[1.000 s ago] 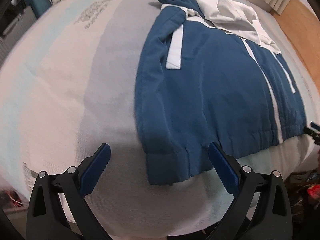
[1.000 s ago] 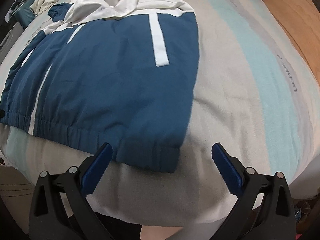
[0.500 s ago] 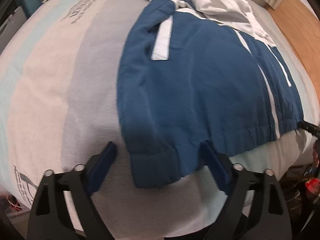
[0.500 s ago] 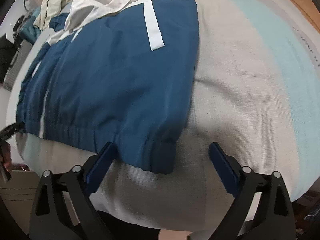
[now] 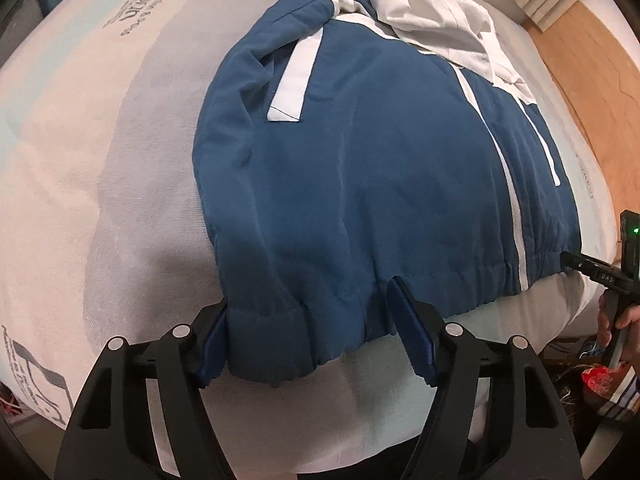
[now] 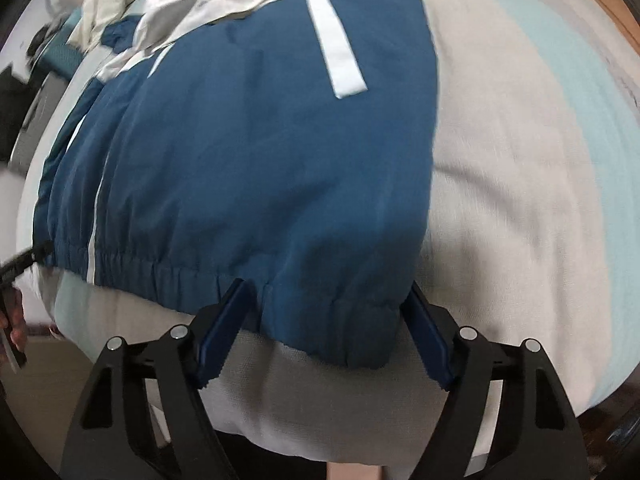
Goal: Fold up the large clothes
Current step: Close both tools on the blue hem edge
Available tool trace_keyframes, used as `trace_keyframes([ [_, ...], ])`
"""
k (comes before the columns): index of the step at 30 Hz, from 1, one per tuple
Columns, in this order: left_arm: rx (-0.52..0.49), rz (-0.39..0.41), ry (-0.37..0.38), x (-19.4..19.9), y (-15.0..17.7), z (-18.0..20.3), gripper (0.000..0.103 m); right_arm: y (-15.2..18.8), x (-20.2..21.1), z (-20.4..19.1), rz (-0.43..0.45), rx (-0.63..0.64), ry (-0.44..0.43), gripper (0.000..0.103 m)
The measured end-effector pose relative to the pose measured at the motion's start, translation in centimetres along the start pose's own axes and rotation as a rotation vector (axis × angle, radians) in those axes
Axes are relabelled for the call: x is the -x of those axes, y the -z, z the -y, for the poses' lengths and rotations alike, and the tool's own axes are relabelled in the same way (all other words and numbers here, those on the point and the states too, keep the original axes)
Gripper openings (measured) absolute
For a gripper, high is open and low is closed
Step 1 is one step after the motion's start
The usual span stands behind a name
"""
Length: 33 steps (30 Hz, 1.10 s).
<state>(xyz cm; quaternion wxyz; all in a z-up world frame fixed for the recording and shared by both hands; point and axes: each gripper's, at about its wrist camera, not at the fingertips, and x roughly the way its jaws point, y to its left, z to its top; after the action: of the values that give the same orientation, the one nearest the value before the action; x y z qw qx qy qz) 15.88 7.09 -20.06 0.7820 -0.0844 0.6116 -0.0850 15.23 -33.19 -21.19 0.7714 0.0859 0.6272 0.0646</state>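
Note:
A blue jacket (image 5: pixel 380 168) with white stripes and a white upper part lies flat on the bed, its elastic hem toward me; it also shows in the right wrist view (image 6: pixel 260 152). My left gripper (image 5: pixel 316 340) is open, its two fingers astride the hem's left corner (image 5: pixel 268 344). My right gripper (image 6: pixel 328 328) is open, its fingers astride the hem's right corner (image 6: pixel 352 332). The cloth sits between the jaws of each, unpinched. The right gripper's tip (image 5: pixel 592 272) shows at the far hem end in the left wrist view.
The bed's striped mattress cover (image 5: pixel 100 168) spreads around the jacket (image 6: pixel 540 160). Loose pale clothes (image 6: pixel 104 12) lie at the far end. A wooden floor (image 5: pixel 592 52) lies beyond the bed. Clutter (image 5: pixel 600 380) sits on the floor at the bed's near edge.
Both grippers have moved forward to the hem, from short of it to astride its two corners. The jaws have narrowed somewhat but stay open.

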Motion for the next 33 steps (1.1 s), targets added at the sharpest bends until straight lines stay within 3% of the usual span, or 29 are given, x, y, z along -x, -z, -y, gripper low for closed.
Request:
trace_keyframes([
  [5, 0.031, -0.008, 0.027, -0.2, -0.1, -0.4, 0.068, 0.3, 0.2, -0.9, 0.014, 0.011, 0.015, 0.070],
  [9, 0.061, -0.018, 0.026, -0.1, -0.1, -1.2, 0.046, 0.0, 0.1, -0.5, 0.011, -0.037, 0.020, 0.061],
  [11, 0.087, -0.026, 0.045, 0.1, -0.1, -1.6, 0.042, 0.0, 0.3, -0.3, 0.011, -0.053, 0.012, 0.054],
  [13, 0.066, -0.029, 0.033, 0.2, 0.0, -1.3, 0.038, 0.0, 0.4, 0.2, 0.002, -0.081, -0.008, 0.053],
  [15, 0.035, -0.028, 0.024, 0.4, 0.0, -0.8, 0.027, -0.3, 0.3, 0.4, -0.017, -0.096, -0.018, 0.054],
  [20, -0.007, -0.029, 0.010, 0.8, -0.2, 0.3, 0.013, -1.0, -0.2, -0.8, -0.049, -0.075, 0.011, 0.055],
  [23, 0.007, -0.033, 0.016, 1.2, -0.4, 0.1, 0.010, -1.4, -0.2, -0.7, -0.056, -0.116, 0.021, 0.046],
  [29, -0.025, -0.031, 0.014, 2.5, -0.5, 0.6, 0.009, -2.0, 0.8, -1.4, -0.050, -0.132, 0.018, 0.014],
  [33, -0.034, -0.038, 0.025, 3.3, -1.0, 1.1, 0.008, -3.1, 1.9, -2.7, -0.056, -0.122, 0.023, 0.008],
])
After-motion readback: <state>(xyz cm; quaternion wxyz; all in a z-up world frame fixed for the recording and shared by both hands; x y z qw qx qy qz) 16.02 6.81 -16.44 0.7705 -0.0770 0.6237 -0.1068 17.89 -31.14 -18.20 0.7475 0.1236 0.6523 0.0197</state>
